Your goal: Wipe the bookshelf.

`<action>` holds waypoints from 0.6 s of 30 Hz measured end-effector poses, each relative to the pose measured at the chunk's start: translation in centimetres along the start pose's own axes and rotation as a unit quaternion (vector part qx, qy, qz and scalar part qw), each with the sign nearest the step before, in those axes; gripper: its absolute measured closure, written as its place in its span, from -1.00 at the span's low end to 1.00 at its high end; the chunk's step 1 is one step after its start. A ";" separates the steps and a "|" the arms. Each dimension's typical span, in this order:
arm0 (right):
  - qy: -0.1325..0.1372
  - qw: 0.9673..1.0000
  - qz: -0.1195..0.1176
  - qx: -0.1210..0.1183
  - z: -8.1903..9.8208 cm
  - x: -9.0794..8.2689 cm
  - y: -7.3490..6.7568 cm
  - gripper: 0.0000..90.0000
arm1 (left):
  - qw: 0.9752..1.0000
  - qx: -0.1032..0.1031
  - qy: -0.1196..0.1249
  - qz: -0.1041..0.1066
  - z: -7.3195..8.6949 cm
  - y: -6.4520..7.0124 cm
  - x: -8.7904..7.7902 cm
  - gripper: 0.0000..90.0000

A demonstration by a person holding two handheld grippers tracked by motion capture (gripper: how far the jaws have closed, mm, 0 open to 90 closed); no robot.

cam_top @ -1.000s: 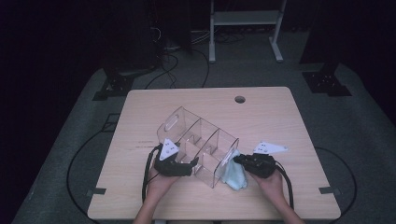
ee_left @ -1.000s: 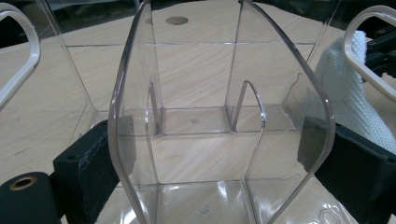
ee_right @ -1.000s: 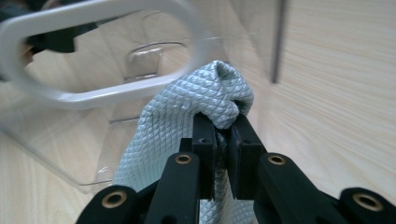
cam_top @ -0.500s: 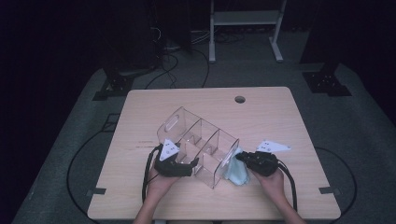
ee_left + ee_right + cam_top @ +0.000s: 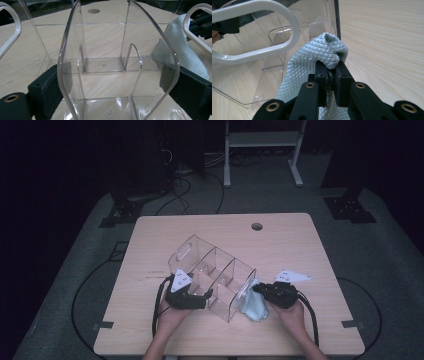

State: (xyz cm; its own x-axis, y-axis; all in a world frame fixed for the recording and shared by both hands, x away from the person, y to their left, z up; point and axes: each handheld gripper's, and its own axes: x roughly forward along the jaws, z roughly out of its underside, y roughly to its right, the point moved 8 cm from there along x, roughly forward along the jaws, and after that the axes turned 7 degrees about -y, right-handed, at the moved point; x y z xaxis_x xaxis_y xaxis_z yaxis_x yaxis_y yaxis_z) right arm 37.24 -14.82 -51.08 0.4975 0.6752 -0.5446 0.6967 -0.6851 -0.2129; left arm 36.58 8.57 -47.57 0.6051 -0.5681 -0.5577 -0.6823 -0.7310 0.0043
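On the wooden table (image 5: 300,245), left hand-held gripper (image 5: 207,296) clamps clear organizer (image 5: 212,270); right hand-held gripper (image 5: 330,72) pinches cloth (image 5: 312,62).

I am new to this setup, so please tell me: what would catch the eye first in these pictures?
First, the clear plastic organizer with dividers, lying near the front of the wooden table. The left claw grips one of its walls. At its right end, the right claw pinches a pale blue textured cloth against it.
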 end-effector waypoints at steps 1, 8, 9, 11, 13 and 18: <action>-0.006 1.000 -0.001 0.003 0.3 0.3 0.1 0.82 | 1.000 0.000 0.000 0.000 0.0 0.0 0.0 -0.83; 0.001 1.000 -0.008 0.004 0.0 0.0 -0.2 0.82 | 1.000 0.000 0.002 -0.001 0.0 0.0 0.0 -0.84; 0.006 1.000 -0.010 0.001 -0.3 -0.2 -0.4 0.81 | 1.000 0.000 0.001 -0.002 0.0 0.0 0.1 -0.84; 0.013 1.000 -0.006 -0.009 -0.7 -0.6 -0.6 0.82 | 1.000 -0.001 0.002 -0.002 0.0 0.0 0.1 -0.84; 0.014 1.000 -0.010 0.000 -0.4 -0.4 -0.6 0.81 | 1.000 0.000 0.001 -0.003 0.0 0.0 0.1 -0.84; 0.001 1.000 -0.007 -0.002 -0.1 -0.1 -0.5 0.81 | 1.000 -0.001 0.002 -0.003 0.0 0.1 0.1 -0.84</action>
State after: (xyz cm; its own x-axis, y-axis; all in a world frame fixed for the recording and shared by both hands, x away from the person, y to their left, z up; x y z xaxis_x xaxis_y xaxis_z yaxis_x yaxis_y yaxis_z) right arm 36.91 -14.55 -50.88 0.4891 0.6856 -0.5392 0.7054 -0.6745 -0.2179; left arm 36.61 8.45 -47.60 0.6107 -0.5652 -0.5546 -0.6782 -0.7349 0.0021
